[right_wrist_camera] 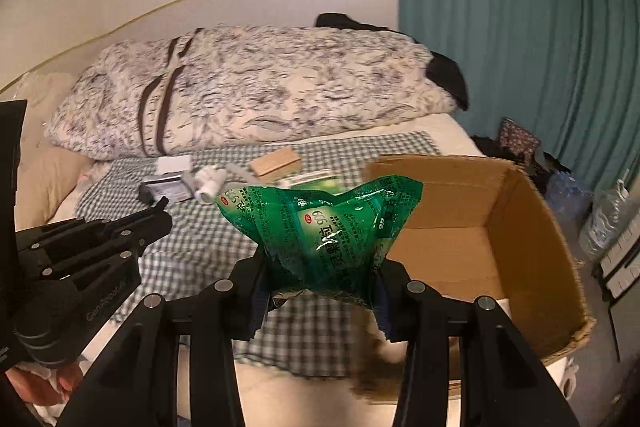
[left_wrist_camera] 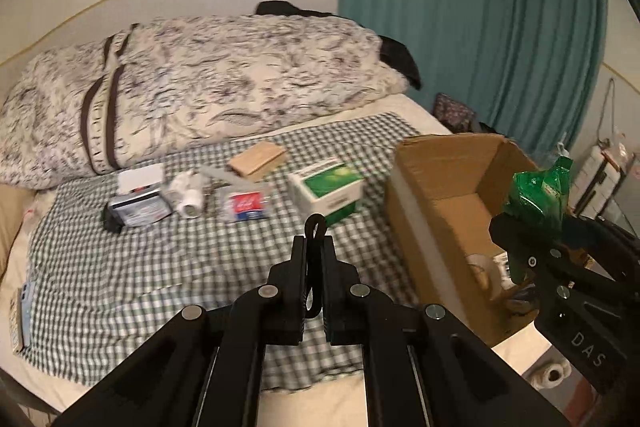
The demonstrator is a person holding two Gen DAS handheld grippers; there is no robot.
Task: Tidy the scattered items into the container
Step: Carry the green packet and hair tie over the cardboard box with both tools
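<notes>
My right gripper [right_wrist_camera: 320, 291] is shut on a green plastic packet [right_wrist_camera: 320, 223] and holds it above the near left corner of the open cardboard box [right_wrist_camera: 532, 211]. The packet [left_wrist_camera: 540, 191] and box [left_wrist_camera: 424, 163] also show in the left wrist view. My left gripper [left_wrist_camera: 314, 251] is shut on a thin black cord loop [left_wrist_camera: 314, 227] above the checked cloth [left_wrist_camera: 160, 267]. Scattered on the cloth are a green-and-white box [left_wrist_camera: 332, 191], a wooden block [left_wrist_camera: 258, 159], a red-and-blue pack [left_wrist_camera: 248, 207], a white roll [left_wrist_camera: 188, 199] and a dark case [left_wrist_camera: 136, 211].
A folded patterned duvet [left_wrist_camera: 200, 87] lies behind the items. A teal curtain [left_wrist_camera: 480, 27] hangs to the right. A phone [left_wrist_camera: 24, 311] lies at the cloth's left edge. Small items lie in the box bottom [left_wrist_camera: 488, 271]. Water bottles [right_wrist_camera: 604, 215] stand right of the box.
</notes>
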